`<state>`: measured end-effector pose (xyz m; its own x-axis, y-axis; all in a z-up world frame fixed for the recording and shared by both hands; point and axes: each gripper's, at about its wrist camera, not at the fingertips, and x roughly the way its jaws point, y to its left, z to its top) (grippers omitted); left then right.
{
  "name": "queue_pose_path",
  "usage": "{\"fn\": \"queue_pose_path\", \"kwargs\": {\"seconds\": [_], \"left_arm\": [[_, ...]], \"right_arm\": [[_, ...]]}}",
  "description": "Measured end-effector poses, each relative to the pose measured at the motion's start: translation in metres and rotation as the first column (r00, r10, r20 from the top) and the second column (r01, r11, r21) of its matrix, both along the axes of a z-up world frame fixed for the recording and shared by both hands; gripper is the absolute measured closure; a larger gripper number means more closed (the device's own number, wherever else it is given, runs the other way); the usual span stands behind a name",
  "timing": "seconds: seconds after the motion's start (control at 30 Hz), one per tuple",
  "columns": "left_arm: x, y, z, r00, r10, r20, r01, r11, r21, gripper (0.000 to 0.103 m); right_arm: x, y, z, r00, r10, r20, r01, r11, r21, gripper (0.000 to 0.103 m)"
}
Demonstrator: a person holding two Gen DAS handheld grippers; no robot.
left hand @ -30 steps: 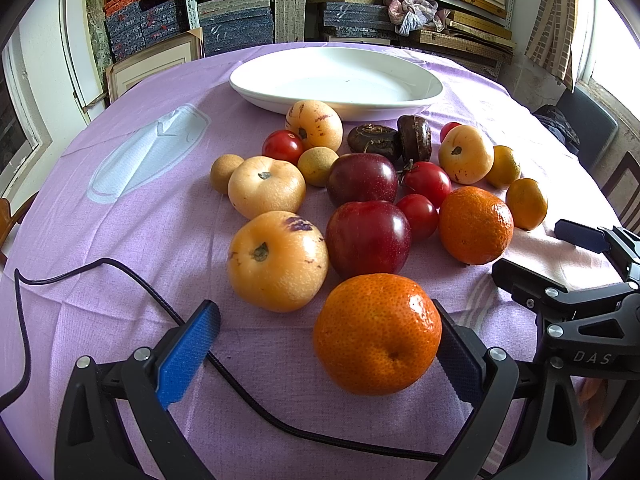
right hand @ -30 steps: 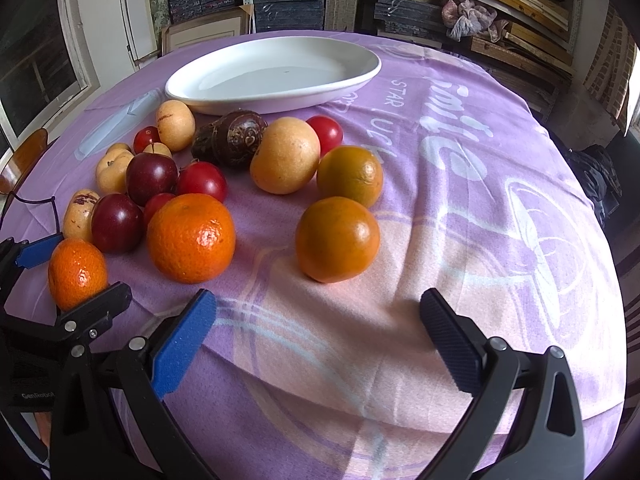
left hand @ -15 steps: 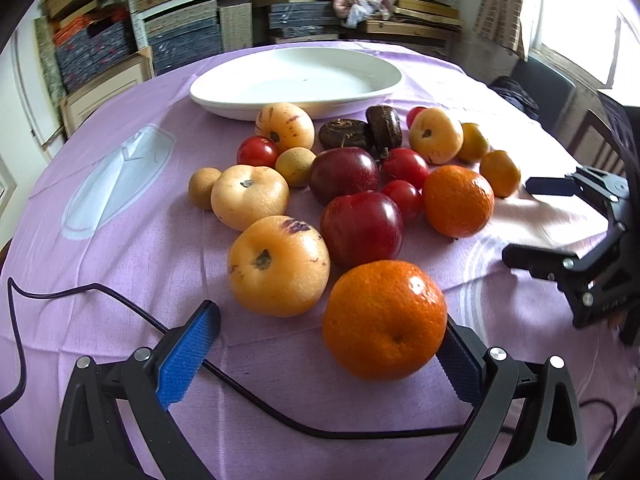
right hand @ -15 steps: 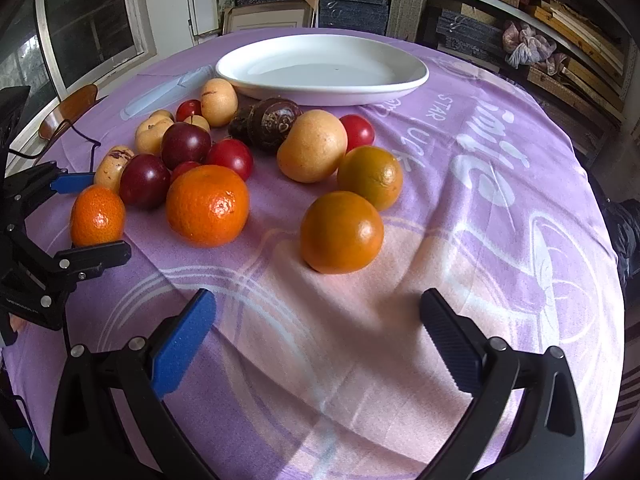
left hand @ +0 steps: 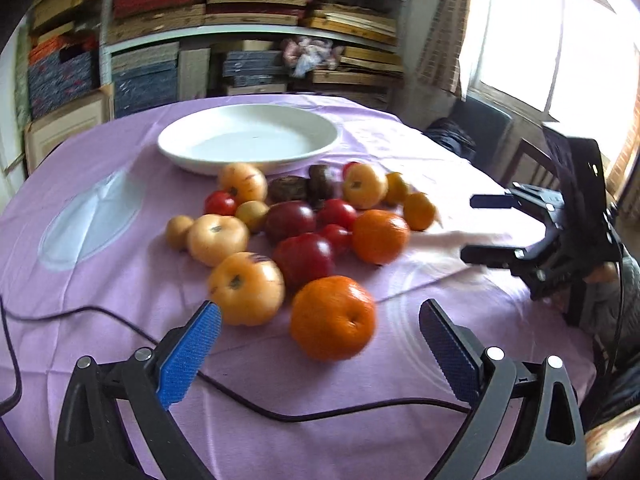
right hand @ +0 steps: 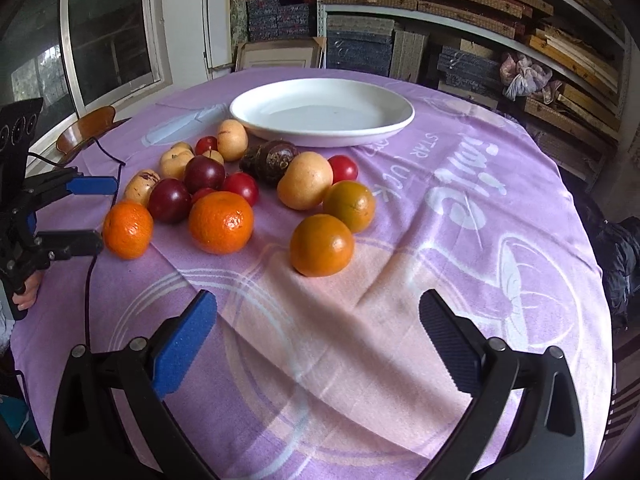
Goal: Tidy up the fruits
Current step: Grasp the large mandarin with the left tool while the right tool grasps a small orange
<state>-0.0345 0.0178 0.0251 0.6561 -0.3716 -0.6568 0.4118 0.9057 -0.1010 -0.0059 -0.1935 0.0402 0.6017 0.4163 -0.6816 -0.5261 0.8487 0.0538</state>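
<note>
Both grippers are wide apart and gripping nothing: my left gripper [left hand: 320, 344] hangs low over the purple tablecloth [left hand: 100, 288], with a bright orange mandarin [left hand: 333, 317] lying on the cloth just ahead of its fingers, nearer the dark right-hand pad than the blue one. Touching that mandarin's far-left side sits a big yellow fruit [left hand: 247, 288], and behind them a dark red plum [left hand: 305, 260]. A black cable [left hand: 280, 412] snakes across the cloth just under my left fingers. My right gripper [right hand: 318, 340] hovers over bare cloth, and the nearest thing ahead is a greenish-orange fruit [right hand: 322, 245], apart from the fingers, with a second one [right hand: 349, 206] touching it behind. Over to the left a larger mandarin [right hand: 221, 222] rests beside the plums. All the fruit is heaped on the cloth just short of the white oval dish [right hand: 384, 130], which holds none of it. Shelves of stacked boxes [right hand: 360, 46] fill the wall beyond.
</note>
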Motion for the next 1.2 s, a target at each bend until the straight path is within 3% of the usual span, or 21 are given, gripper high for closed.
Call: {"fn": "queue_pose_path", "kwargs": {"seconds": [0.17,0.43,0.47,0.5,0.57,0.63,0.9,1.2], "left_arm": [[-0.006,-0.014,-0.002,0.998,-0.066,-0.001,0.066,0.998,0.003,0.003],[0.002,-0.010,-0.010,0.997,-0.038,-0.068,0.034,0.998,-0.048,0.003],[0.004,-0.009,-0.010,0.997,-0.031,-0.074,0.027,0.998,-0.050,0.003],[0.002,-0.009,-0.010,0.997,-0.033,-0.077,0.029,0.998,-0.054,0.006],[0.001,-0.012,-0.009,0.997,-0.027,-0.071,0.025,0.999,-0.040,0.030],[0.001,-0.014,-0.010,0.996,-0.039,-0.083,0.036,0.998,-0.044,0.039],[0.007,-0.017,-0.016,0.992,-0.040,-0.123,0.034,0.998,-0.044,0.038],[0.012,-0.020,-0.021,0.987,-0.046,-0.155,0.036,0.997,-0.061,0.037]], "right_arm": [[-0.003,-0.015,0.009,1.000,-0.020,0.021,0.019,0.996,0.083,0.004],[0.001,0.001,0.010,0.999,0.012,0.043,-0.014,0.999,0.032,0.005],[0.002,0.000,0.009,0.999,0.011,0.040,-0.013,0.999,0.034,0.009],[0.003,0.001,0.009,0.999,0.012,0.033,-0.013,0.999,0.033,0.022],[0.008,0.000,0.006,1.000,0.014,0.003,-0.014,0.999,0.031,0.036],[0.012,-0.002,0.004,1.000,0.010,-0.020,-0.009,0.999,0.043,0.036],[0.021,0.001,0.001,1.000,0.021,-0.016,-0.021,1.000,0.008,0.037],[0.051,0.013,-0.009,0.991,0.083,-0.100,-0.081,0.997,0.018,0.056]]}}
